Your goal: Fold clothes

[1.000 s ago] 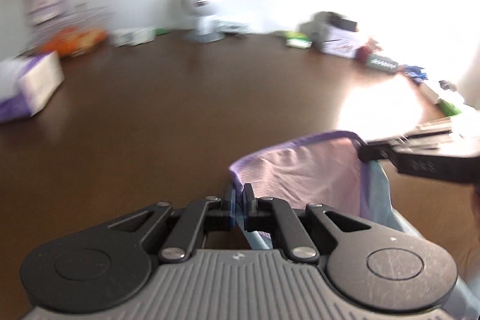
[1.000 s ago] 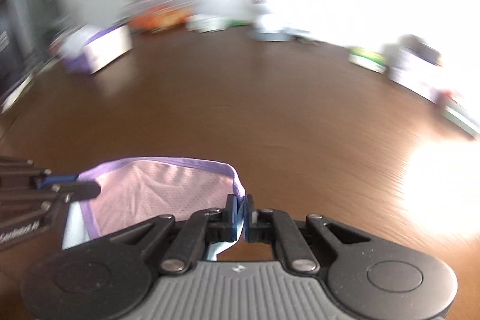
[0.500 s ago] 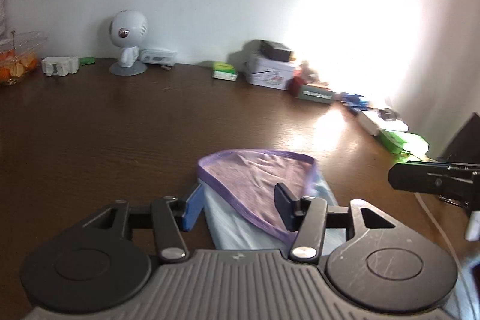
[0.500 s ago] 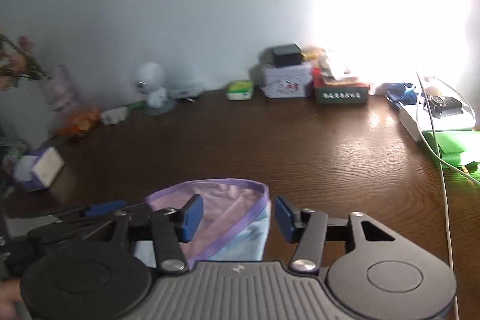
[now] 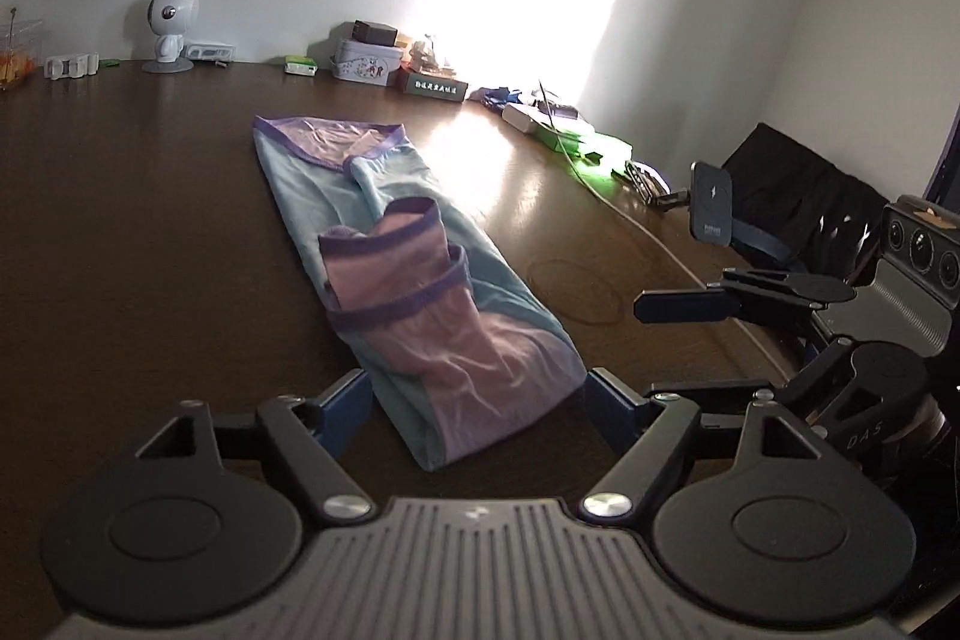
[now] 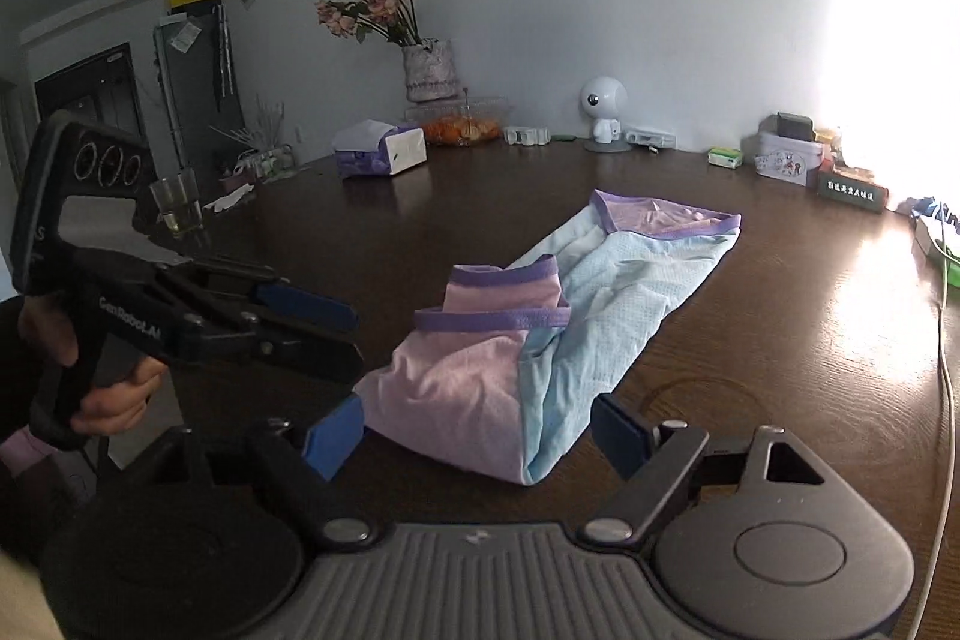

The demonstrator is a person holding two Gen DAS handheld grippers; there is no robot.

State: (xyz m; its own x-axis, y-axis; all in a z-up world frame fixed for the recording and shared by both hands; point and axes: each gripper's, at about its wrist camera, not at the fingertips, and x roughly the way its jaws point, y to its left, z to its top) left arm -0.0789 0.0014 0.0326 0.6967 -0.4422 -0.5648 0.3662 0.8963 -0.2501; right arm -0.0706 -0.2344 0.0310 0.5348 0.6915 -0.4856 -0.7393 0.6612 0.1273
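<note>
A light blue and pink garment [image 5: 420,280] with purple trim lies folded into a long strip on the dark wooden table [image 5: 150,220]. My left gripper [image 5: 477,400] hovers at its near end, jaws opening, and the pads do not press the cloth. My right gripper [image 6: 477,433] stands at the same end of the garment [image 6: 600,310], jaws also opening, with nothing gripped. In the left wrist view the right gripper [image 5: 684,307] shows off to the right. The right wrist view has the left gripper [image 6: 312,334] at the left, held in a hand [image 6: 102,400].
Along the far wall stand a white robot figure [image 5: 171,25], tins and boxes [image 5: 366,61], a vase of flowers [image 6: 426,70] and a tissue box [image 6: 384,151]. A glass [image 6: 177,205] is at the left edge. A white cable [image 5: 648,232] and green packs [image 5: 588,145] lie right.
Both grippers let go of the purple-trimmed edge, opened wide and drew back. The garment now lies flat, folded over itself on the table.
</note>
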